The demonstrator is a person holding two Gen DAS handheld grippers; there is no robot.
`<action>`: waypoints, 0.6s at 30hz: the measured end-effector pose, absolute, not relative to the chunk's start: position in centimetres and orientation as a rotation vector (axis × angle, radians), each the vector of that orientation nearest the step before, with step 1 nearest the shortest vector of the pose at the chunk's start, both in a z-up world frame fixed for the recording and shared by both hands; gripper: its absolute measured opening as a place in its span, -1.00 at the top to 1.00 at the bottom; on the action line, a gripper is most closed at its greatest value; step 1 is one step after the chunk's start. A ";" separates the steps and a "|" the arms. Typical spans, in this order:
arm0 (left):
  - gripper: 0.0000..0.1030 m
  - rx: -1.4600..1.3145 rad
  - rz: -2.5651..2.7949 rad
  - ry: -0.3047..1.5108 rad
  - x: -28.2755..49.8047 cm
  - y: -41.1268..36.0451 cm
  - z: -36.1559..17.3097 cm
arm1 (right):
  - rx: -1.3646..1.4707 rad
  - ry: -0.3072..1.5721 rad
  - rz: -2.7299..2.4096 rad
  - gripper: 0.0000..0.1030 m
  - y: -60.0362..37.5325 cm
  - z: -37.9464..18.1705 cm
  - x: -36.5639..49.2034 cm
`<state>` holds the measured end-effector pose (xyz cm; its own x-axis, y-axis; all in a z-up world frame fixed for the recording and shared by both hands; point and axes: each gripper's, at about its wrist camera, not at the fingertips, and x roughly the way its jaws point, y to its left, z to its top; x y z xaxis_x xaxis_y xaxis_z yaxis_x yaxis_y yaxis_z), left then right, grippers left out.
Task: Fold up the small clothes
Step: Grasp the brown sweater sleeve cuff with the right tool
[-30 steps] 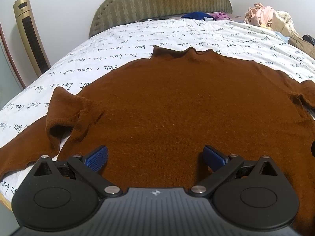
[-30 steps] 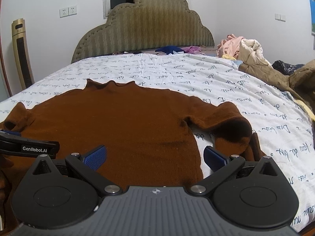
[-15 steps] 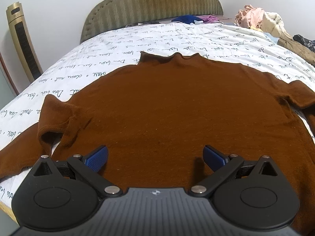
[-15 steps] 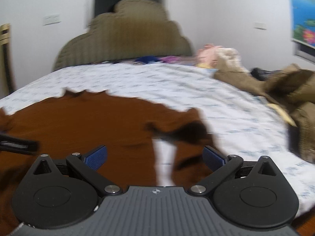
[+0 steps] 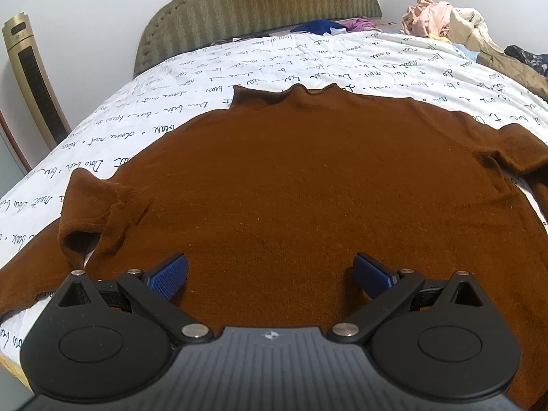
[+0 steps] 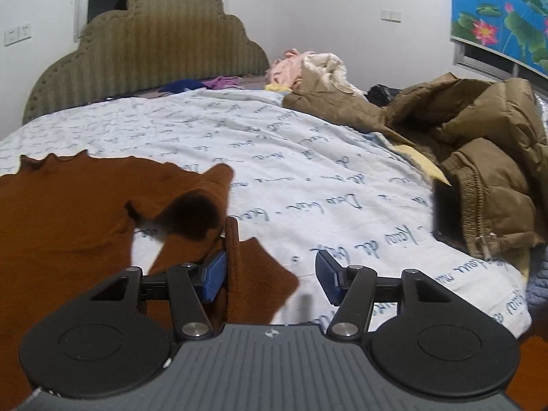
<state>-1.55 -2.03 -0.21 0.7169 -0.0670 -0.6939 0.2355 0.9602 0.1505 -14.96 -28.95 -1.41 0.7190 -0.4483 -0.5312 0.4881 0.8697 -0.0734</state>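
Note:
A brown knit sweater [image 5: 308, 178] lies spread flat on the bed, collar toward the headboard. Its left sleeve [image 5: 92, 212] is bunched at the left. My left gripper [image 5: 270, 274] is open and empty over the sweater's lower body. In the right wrist view the sweater's body [image 6: 68, 205] is at the left and its right sleeve [image 6: 202, 205] is folded over itself. My right gripper [image 6: 270, 274] is open at the sleeve's cuff end [image 6: 260, 274], which lies between the jaws next to the left pad [image 6: 214, 275].
The bed sheet [image 6: 308, 171] is white with blue script. A tan puffy jacket [image 6: 479, 171] lies at the right edge, with a clothes pile [image 6: 308, 68] behind it. The padded headboard [image 5: 257, 10] and a gold tower unit [image 5: 30, 78] stand at the back.
My right gripper has swung right, from over the sweater's body to the right sleeve's end, and its jaws have narrowed. My left gripper has shifted slightly, still open over the body.

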 end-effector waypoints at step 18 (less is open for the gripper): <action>-1.00 0.232 -0.160 0.762 -1.4 -1.6 -0.2 | -0.286 0.464 -0.765 0.88 -33.5 1.0 -14.7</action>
